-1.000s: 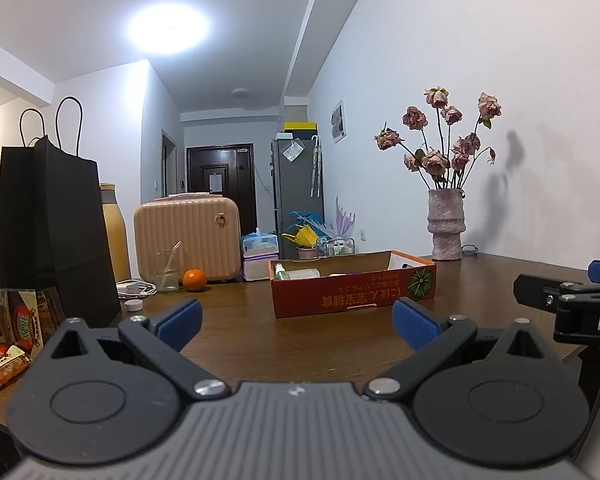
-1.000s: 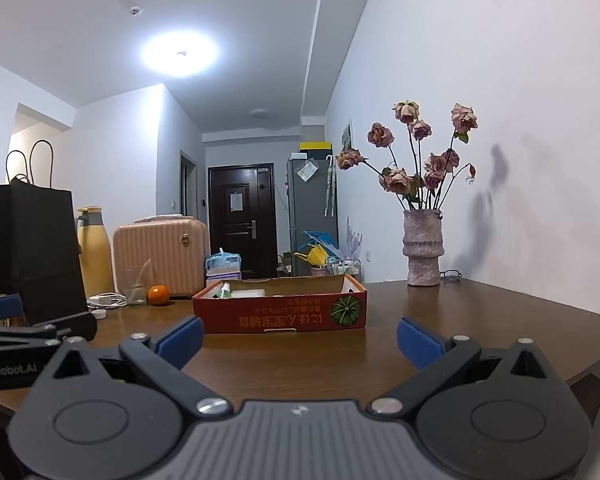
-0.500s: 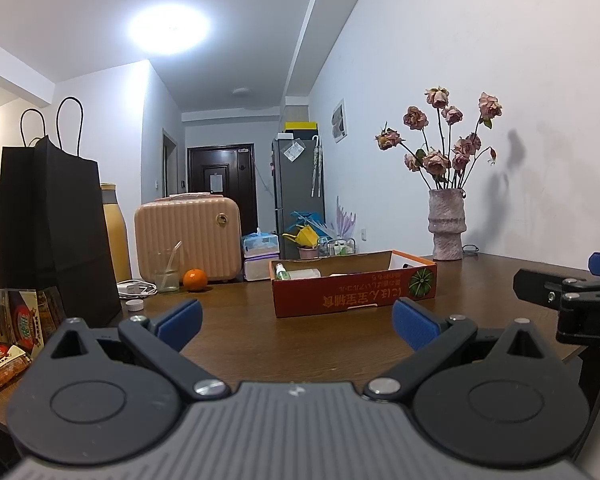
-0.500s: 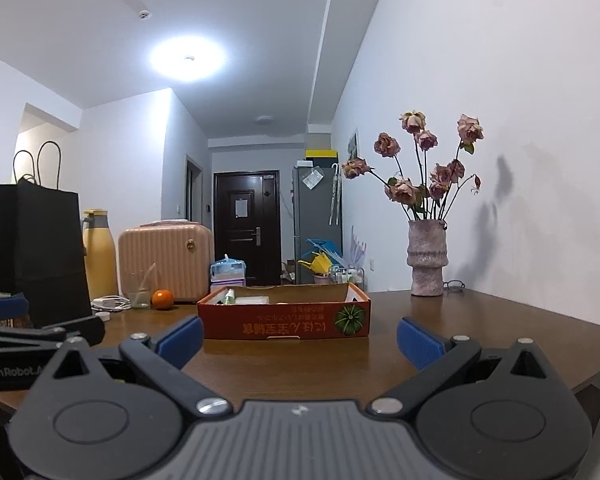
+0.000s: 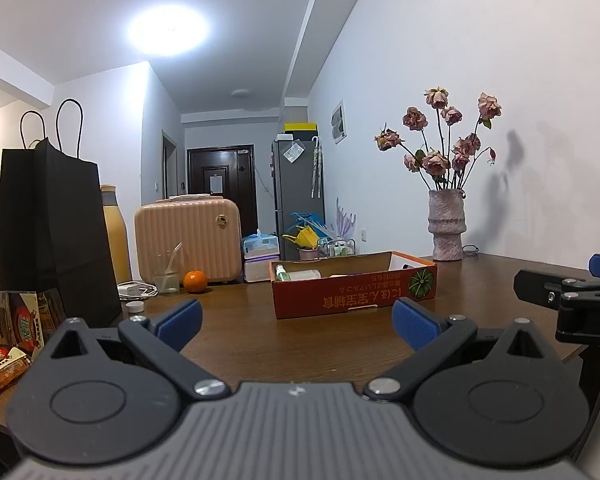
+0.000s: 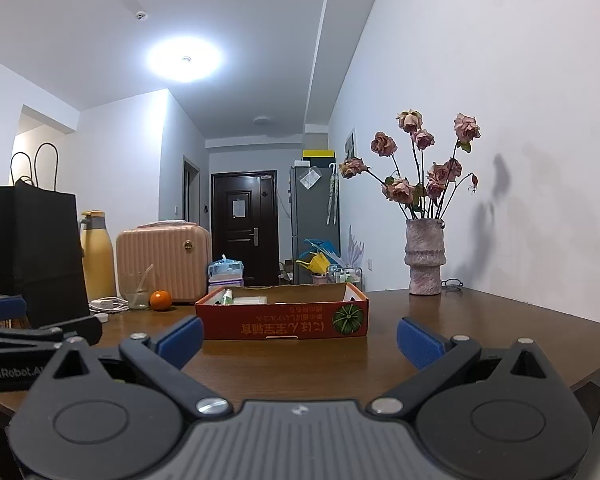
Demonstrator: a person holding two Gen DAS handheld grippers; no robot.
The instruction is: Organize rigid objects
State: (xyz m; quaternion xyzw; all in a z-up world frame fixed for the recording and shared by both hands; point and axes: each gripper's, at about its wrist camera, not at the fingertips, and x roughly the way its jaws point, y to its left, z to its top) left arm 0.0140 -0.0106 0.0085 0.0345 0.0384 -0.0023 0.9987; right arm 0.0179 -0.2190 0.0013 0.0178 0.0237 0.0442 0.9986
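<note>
On the brown wooden table (image 5: 300,344), dead ahead of both cameras: a shallow red cardboard box (image 5: 354,294), lettering upside down along the near wall, green pumpkin picture at its right end. Inside, toward the left end, a small green-capped bottle (image 5: 281,273) lying beside a flat white pack (image 6: 251,301); rest of the contents too low behind the wall to tell. Left gripper (image 5: 298,320) hanging low over the near table edge, blue pads spread wide, nothing between them. Right gripper (image 6: 299,334) same story: jaws wide apart, empty, level with the box front and well short of it. Each gripper showing at the edge of the other's view, side by side and apart.

Over to the left: tall black paper bag (image 5: 50,232), handles up; yellow bottle (image 6: 96,256) just behind it; peach hard-shell case (image 5: 188,238) upright farther back. In front of the case, a clear glass (image 5: 166,276) with a straw, and an orange (image 5: 195,281) just beside it on the right. White cable (image 5: 134,290) and a small white cap (image 5: 135,307) near the bag's foot. Snack packets (image 5: 4,360) at the near-left table edge. Far right corner by the wall: ribbed pink vase (image 5: 446,226) of faded roses, upright, well apart from the box.
</note>
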